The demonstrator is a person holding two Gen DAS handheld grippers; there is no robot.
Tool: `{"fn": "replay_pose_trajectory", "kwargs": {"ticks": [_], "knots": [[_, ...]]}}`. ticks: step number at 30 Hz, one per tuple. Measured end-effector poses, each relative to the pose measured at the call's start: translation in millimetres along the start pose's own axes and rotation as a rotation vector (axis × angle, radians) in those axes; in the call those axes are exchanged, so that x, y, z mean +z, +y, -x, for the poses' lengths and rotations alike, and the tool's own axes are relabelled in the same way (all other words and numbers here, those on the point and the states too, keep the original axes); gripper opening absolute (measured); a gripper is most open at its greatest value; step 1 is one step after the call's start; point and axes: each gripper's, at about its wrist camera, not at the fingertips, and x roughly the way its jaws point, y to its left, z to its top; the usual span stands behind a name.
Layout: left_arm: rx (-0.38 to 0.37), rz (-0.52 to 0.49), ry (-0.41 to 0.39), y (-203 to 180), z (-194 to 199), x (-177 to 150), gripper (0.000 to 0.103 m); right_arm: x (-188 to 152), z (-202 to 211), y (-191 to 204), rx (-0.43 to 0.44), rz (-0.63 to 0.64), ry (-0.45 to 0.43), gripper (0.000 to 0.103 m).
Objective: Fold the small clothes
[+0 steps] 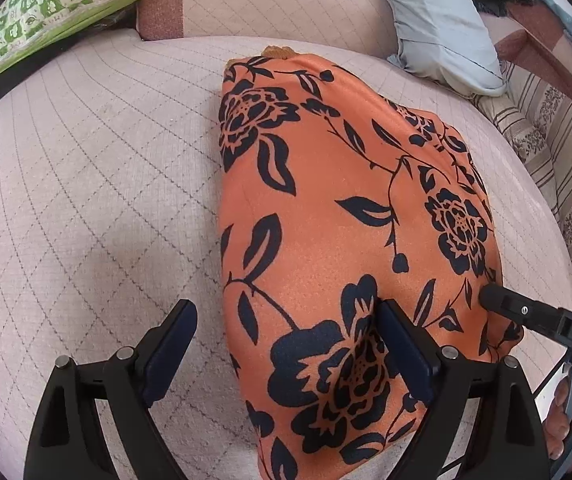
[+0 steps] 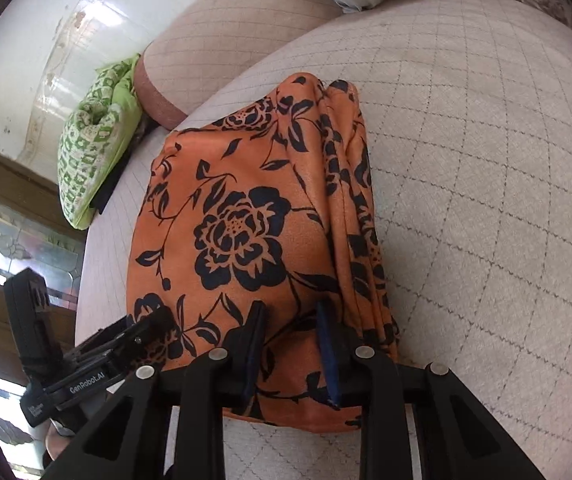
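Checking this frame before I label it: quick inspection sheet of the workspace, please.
Surface: pale quilted cushion, diamond stitching.
Job's things: orange floral garment, folded, layered edges stacked on one side.
Clutter: green patterned cloth and grey pillow at the far edge.
Grippers: left gripper wide open, straddling the garment's near left edge; right gripper narrow, jaws over the garment's near edge, grip unclear.
Cables: thin dark lead by the right gripper's handle.
Surroundings: white wall, striped fabric beyond the cushion.
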Motion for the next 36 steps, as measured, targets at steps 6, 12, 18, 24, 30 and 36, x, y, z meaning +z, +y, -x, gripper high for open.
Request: {"fn": "replay_pose_trajectory", "kwargs": {"ticks": [6, 12, 18, 24, 30, 36], "knots": [[-0.01, -0.039, 0.051, -8, -11, -6, 0.097, -6, 1, -4, -0.009, -0.006, -0.01, 0.028], [-0.029, -0.025, 0.108, -8, -12, -11, 0.098, 11, -2, 10, -0.12, -0.095, 0.093, 0.027], [0.013, -0.013, -0.057, 5, 28, -6, 0.097, 67, 19, 101, -0.24, 0.119, 0.045, 0.029], [-0.001, 0.045, -0.033, 18, 18, 3, 0.097, 112, -19, 146, -0.299, 0.214, 0.044, 0.029], [0.02, -0.028, 0.024, 4, 1, -5, 0.098, 124, -99, 105, -0.333, 0.153, 0.189, 0.029], [0.014, -0.067, 0.06, -6, -12, -7, 0.099, 127, -101, 98, -0.331, 0.161, 0.162, 0.03]]}}
